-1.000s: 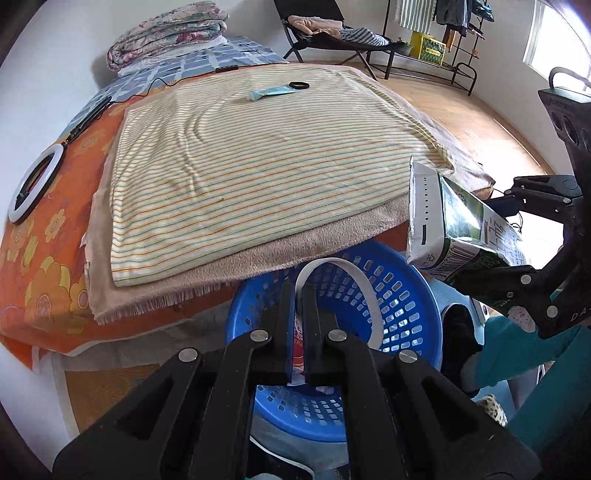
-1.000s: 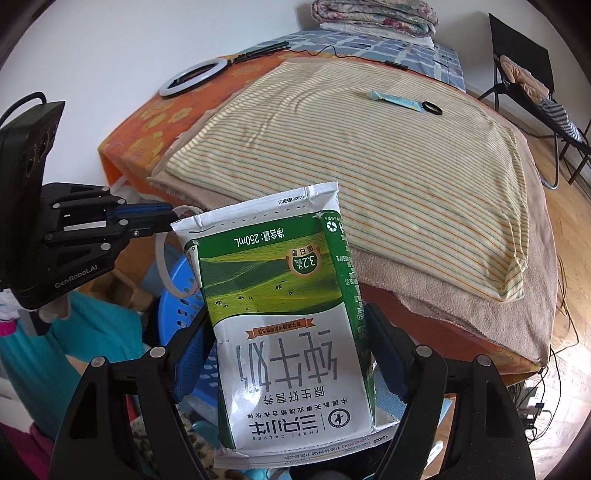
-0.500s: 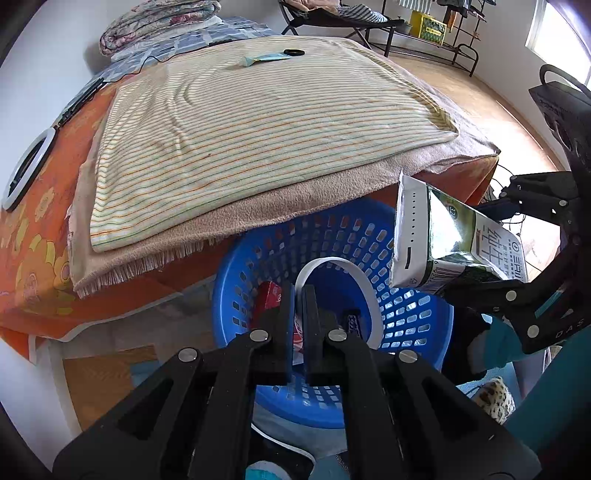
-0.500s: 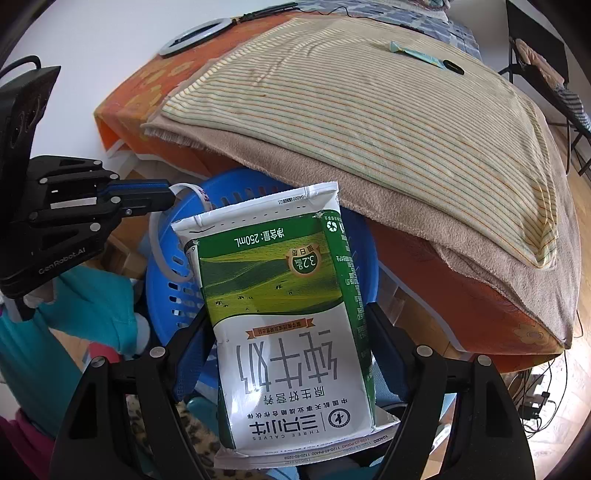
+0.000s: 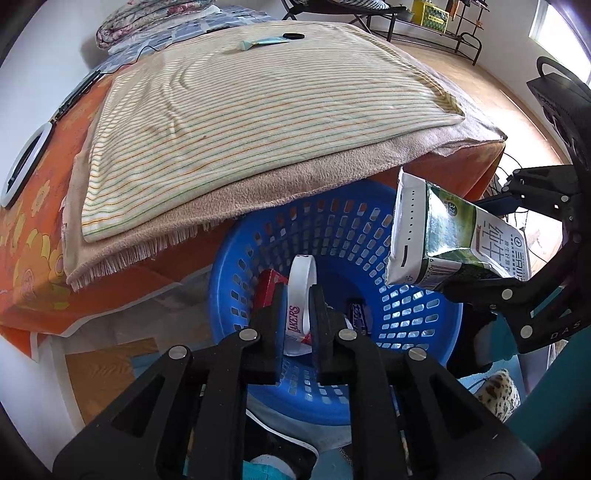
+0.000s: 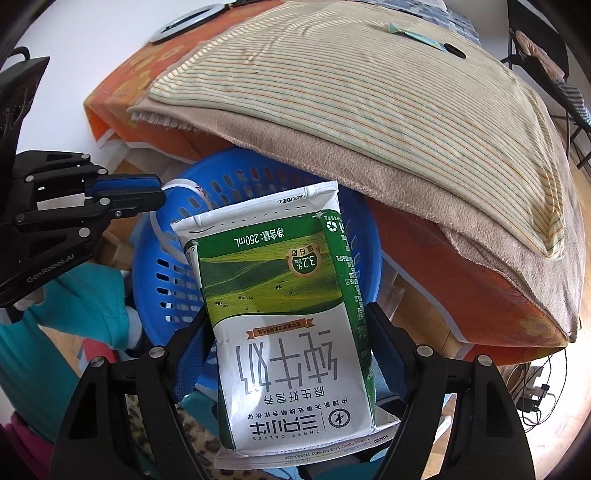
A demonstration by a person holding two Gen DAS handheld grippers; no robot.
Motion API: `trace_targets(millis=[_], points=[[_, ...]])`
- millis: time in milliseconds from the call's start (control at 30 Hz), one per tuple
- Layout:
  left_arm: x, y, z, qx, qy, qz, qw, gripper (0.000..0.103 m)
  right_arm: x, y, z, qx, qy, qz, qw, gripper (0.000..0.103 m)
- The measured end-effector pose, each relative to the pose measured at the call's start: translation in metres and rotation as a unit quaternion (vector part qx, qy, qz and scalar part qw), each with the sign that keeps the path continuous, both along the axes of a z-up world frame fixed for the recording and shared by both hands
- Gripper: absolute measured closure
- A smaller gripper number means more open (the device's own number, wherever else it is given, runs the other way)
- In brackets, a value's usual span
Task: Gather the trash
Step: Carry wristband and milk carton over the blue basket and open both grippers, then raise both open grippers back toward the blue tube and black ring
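Observation:
A blue slotted basket stands on the floor under the bed's edge; it also shows in the right wrist view. My left gripper is over the basket with its jaws parted a little, and a white wristband marked "LAKERS" stands between them. My right gripper is shut on a green and white milk carton and holds it above the basket's right rim; the carton also shows in the left wrist view. A red packet and a dark wrapper lie in the basket.
A striped blanket over a tan towel covers the bed and overhangs the basket. A teal wrapper and a black ring lie on the far side of the blanket. A ring light lies at the left.
Both grippers have moved down toward the basket. My left jaws have opened a little, and the wristband now hangs loose between them. The carton stays gripped.

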State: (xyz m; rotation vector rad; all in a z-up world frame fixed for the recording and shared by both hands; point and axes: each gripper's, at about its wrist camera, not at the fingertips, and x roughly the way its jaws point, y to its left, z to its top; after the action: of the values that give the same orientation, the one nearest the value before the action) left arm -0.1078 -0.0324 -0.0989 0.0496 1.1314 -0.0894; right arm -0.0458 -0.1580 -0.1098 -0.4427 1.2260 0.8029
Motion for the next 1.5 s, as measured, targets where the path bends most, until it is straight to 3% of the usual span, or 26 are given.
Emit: trace_targets(millis=[67,167,700,900,1067,1500], points=[[0.000,0.000,0.000,0.001,-0.001,0.001,1.0000,0.078,0.001,0.003,-0.003,-0.005,0.002,0.001,1.000,0.024],[0.000,0.001,0.000,0.001,-0.003,0.003,1.0000,0.068,0.001,0.006,-0.007,-0.010,0.003,0.002,1.000,0.024],[0.001,0.003,-0.001,0.000,-0.002,0.010,0.9999,0.065,0.008,0.009,-0.020,0.001,0.024,-0.017,1.000,0.024],[0.001,0.003,0.001,0.001,-0.005,0.010,0.9999,0.055,0.005,0.003,-0.015,0.001,0.015,-0.017,1.000,0.024],[0.004,0.003,0.004,-0.001,-0.009,0.013,0.9999,0.046,0.008,0.001,-0.004,0.002,-0.004,-0.020,1.000,0.024],[0.016,0.006,0.017,-0.006,-0.028,0.020,0.9994,0.046,0.014,0.000,0.027,0.011,-0.073,-0.030,0.997,0.024]])
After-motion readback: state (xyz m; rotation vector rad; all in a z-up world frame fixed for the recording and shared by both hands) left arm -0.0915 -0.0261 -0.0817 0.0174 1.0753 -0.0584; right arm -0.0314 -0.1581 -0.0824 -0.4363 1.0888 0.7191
